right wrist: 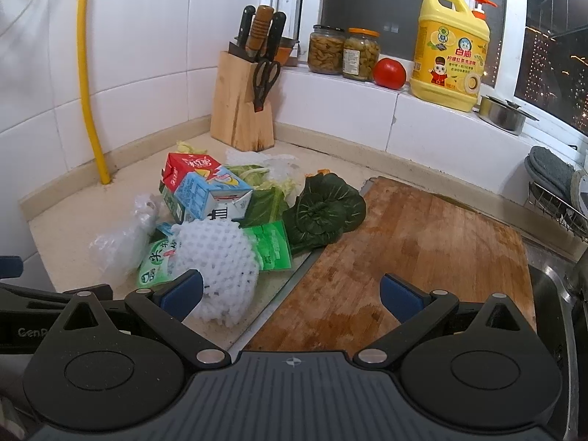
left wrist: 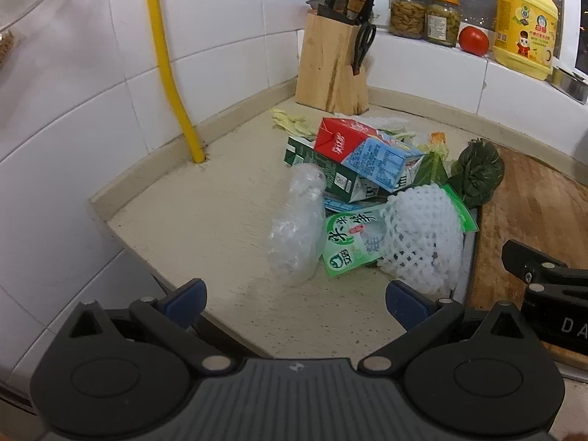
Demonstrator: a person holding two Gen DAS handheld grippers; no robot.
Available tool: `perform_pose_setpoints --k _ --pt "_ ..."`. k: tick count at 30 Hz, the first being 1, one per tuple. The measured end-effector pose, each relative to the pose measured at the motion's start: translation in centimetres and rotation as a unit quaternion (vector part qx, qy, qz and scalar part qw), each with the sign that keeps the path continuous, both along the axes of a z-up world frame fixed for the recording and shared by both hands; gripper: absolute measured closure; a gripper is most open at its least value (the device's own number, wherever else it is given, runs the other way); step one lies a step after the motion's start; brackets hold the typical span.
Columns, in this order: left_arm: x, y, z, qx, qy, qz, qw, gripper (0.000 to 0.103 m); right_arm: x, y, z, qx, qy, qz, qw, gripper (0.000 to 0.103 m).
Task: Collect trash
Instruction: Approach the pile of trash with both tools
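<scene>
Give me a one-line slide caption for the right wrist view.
Open right gripper hovers between a white foam net atop the trash pile and a worn wooden cutting board.

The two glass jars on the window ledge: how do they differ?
The left jar has a dark lid; the right jar has an orange one. The left jar shows no label and holds yellowish strips, while the right jar carries a pale paper label and holds greener contents. Both are clear glass, closed and upright, and stand side by side on the ledge between the knife block and the tomato.

White netted foam sleeve (right wrist: pixel 215 253), red-blue carton (right wrist: pixel 200 183).
</scene>
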State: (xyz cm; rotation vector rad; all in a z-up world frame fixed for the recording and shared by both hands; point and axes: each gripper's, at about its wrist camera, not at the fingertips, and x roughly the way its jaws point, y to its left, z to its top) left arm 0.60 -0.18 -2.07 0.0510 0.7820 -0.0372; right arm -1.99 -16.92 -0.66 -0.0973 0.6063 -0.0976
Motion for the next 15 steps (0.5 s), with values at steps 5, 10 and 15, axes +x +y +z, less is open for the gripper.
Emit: perform_pose_setpoints --k 5,10,15 --pt "0.6 -0.4 0.1 -0.001 0.002 0.001 1.0000 0.002 0.9 -0.6 0.1 0.002 -0.002 0.006 1.000 0.000" --pt "1.7 -0.7 0.3 0.003 0.001 0.015 0.9999 0.002 2.2 -1.1 0.2 0.007 -0.001 0.022 1.000 0.000" --pt "3.0 -1.5 0.1 0.004 0.008 0.022 0.9997 0.002 4.0 -2.1 0.3 0.012 0.005 0.034 0.999 0.000"
